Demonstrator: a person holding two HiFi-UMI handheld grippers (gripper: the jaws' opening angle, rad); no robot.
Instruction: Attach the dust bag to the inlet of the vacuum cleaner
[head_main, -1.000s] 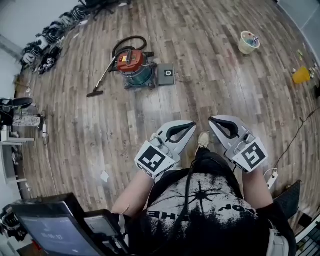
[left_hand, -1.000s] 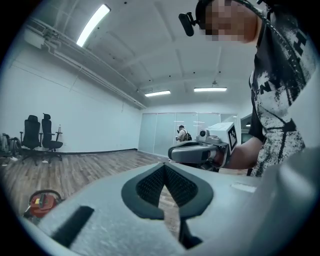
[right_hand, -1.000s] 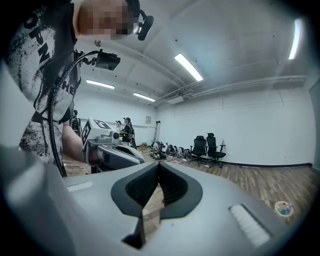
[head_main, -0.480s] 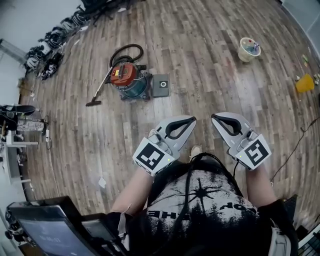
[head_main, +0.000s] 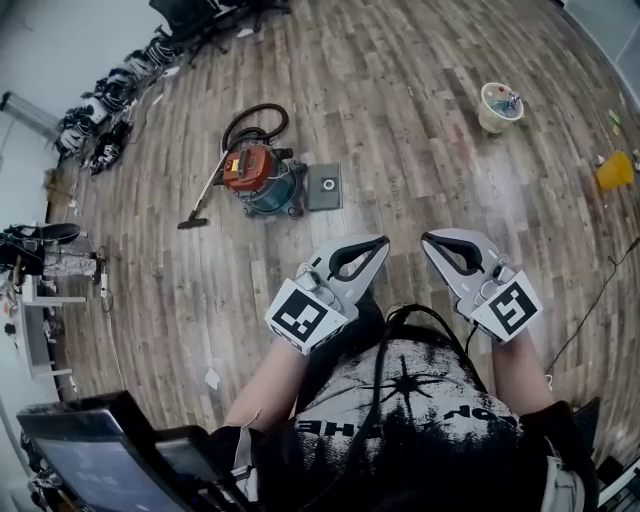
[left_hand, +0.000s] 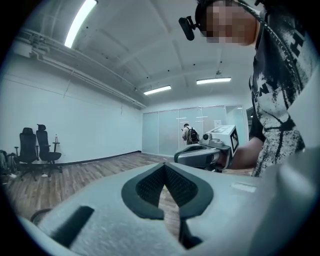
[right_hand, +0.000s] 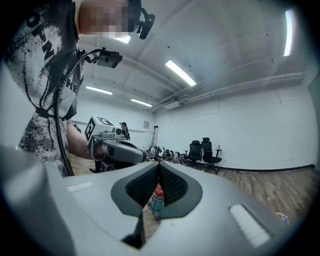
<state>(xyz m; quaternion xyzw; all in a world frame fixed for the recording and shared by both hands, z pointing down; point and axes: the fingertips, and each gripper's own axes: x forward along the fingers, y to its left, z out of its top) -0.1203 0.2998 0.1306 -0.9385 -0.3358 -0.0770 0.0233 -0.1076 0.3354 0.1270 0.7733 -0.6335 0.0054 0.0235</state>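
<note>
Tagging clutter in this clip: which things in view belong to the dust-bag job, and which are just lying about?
Job in hand:
- red-topped teal canister vacuum cleaner
- flat grey square dust bag with a round hole, beside it
- left gripper and right gripper, both shut and empty

Lying about:
- cream round bucket
- yellow container
- white paper scrap
- black office chairs

— How many things stand far ahead?

— One vacuum cleaner (head_main: 262, 178), one flat grey dust bag (head_main: 325, 187) just right of it, one round tub (head_main: 499, 106) far right, and one yellow container (head_main: 616, 170).

— And near?

— Two grippers: the left gripper (head_main: 383, 243) and the right gripper (head_main: 427, 241). Far off, two office chairs (left_hand: 27, 147).
</note>
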